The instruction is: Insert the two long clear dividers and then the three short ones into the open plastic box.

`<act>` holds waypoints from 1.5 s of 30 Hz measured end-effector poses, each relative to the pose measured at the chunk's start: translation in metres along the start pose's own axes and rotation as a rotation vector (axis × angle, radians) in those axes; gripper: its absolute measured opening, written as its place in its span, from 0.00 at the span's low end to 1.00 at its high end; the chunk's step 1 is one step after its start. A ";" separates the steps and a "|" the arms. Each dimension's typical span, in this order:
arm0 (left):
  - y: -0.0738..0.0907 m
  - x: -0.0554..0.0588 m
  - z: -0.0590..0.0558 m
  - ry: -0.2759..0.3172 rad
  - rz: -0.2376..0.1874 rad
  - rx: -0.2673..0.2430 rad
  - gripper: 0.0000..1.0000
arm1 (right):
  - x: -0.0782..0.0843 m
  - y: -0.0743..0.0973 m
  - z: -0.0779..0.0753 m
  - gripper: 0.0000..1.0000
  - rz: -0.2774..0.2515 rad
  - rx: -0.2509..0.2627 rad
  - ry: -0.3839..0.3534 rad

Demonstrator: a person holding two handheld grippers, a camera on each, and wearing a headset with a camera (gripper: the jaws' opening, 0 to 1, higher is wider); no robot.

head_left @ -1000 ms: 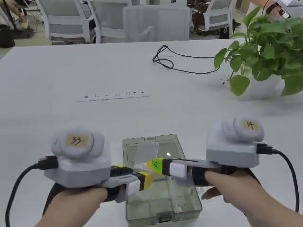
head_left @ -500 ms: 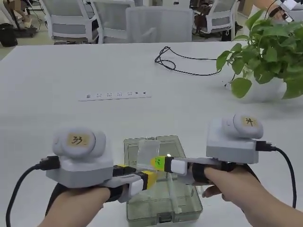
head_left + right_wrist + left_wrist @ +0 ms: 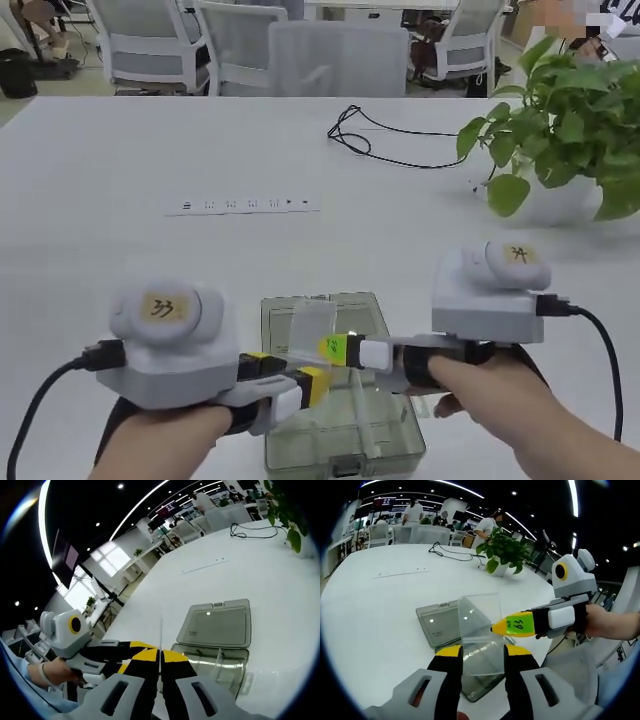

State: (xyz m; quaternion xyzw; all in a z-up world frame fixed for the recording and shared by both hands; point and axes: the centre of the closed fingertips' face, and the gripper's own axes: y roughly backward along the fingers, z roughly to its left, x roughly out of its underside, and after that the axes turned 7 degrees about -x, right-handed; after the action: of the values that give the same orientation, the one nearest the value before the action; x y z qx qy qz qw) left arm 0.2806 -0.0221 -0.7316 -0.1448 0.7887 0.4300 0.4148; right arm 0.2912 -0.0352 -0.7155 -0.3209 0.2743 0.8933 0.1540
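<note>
A: When you look down in the head view, where is the clear divider [image 3: 313, 325]?
B: It is clamped in your right gripper [image 3: 333, 348], and the open plastic box [image 3: 385, 455] is below the jaw tips.
A: Left gripper view?
B: Your left gripper [image 3: 483, 652] has its jaws apart, with the divider between them.
A: Right gripper view?
B: The jaws pinch the divider edge-on, and the box is just beyond them.

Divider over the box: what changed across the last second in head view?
The clear divider tipped from a low slant to nearly upright over the open box, pinched by the right gripper. The left gripper kept its place beside it at the box's near left; the box did not move.
</note>
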 end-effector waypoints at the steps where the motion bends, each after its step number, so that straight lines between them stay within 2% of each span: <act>1: 0.000 0.001 0.000 -0.010 0.002 0.001 0.32 | 0.000 0.000 0.000 0.02 0.003 0.002 0.002; 5: 0.001 0.003 0.002 -0.039 0.002 0.000 0.44 | -0.001 0.000 -0.001 0.02 0.015 0.010 0.002; 8: 0.004 0.003 0.004 -0.054 -0.015 0.006 0.47 | -0.001 0.000 -0.003 0.02 0.028 0.021 0.005; 11: 0.008 0.004 0.010 -0.075 -0.039 0.004 0.55 | -0.001 0.000 -0.003 0.02 0.042 0.030 0.006; 13: 0.009 0.007 0.015 -0.072 -0.036 -0.001 0.61 | -0.002 -0.001 -0.002 0.02 0.049 0.033 0.011; 19: 0.016 0.010 0.028 -0.077 -0.076 -0.003 0.74 | -0.004 -0.002 -0.001 0.02 0.072 0.045 0.025; 22: 0.019 0.013 0.031 -0.108 -0.093 0.010 0.86 | -0.003 -0.003 -0.001 0.02 0.085 0.052 0.029; 23: 0.019 0.013 0.032 -0.125 -0.100 0.009 0.88 | -0.003 -0.003 -0.001 0.02 0.089 0.054 0.029; 24: 0.020 0.012 0.032 -0.163 -0.123 0.020 0.93 | -0.003 -0.003 -0.001 0.02 0.095 0.057 0.026; 26: 0.021 0.017 0.032 -0.193 -0.111 0.025 0.98 | -0.002 -0.002 -0.002 0.02 0.105 0.066 0.027; 27: 0.022 0.017 0.031 -0.225 -0.119 0.035 1.00 | -0.001 -0.002 -0.002 0.02 0.110 0.070 0.025; 31: 0.022 0.024 0.036 -0.269 -0.110 0.032 1.00 | -0.002 0.000 0.000 0.02 0.131 0.078 0.024; 34: 0.022 0.027 0.040 -0.258 -0.108 0.031 1.00 | -0.002 0.000 0.001 0.02 0.156 0.088 0.045; 38: 0.023 0.028 0.039 -0.251 -0.121 0.034 1.00 | -0.003 0.000 0.001 0.02 0.189 0.106 0.031; 43: 0.024 0.029 0.037 -0.240 -0.138 0.044 1.00 | 0.006 0.001 -0.004 0.02 0.294 0.155 -0.017; 45: 0.024 0.030 0.039 -0.238 -0.144 0.041 1.00 | 0.004 0.000 -0.007 0.02 0.298 0.171 -0.012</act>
State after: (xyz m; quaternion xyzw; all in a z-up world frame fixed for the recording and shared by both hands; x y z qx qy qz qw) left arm 0.2690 0.0264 -0.7525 -0.1402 0.7302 0.3971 0.5381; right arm 0.2919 -0.0392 -0.7226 -0.2569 0.3929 0.8817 0.0481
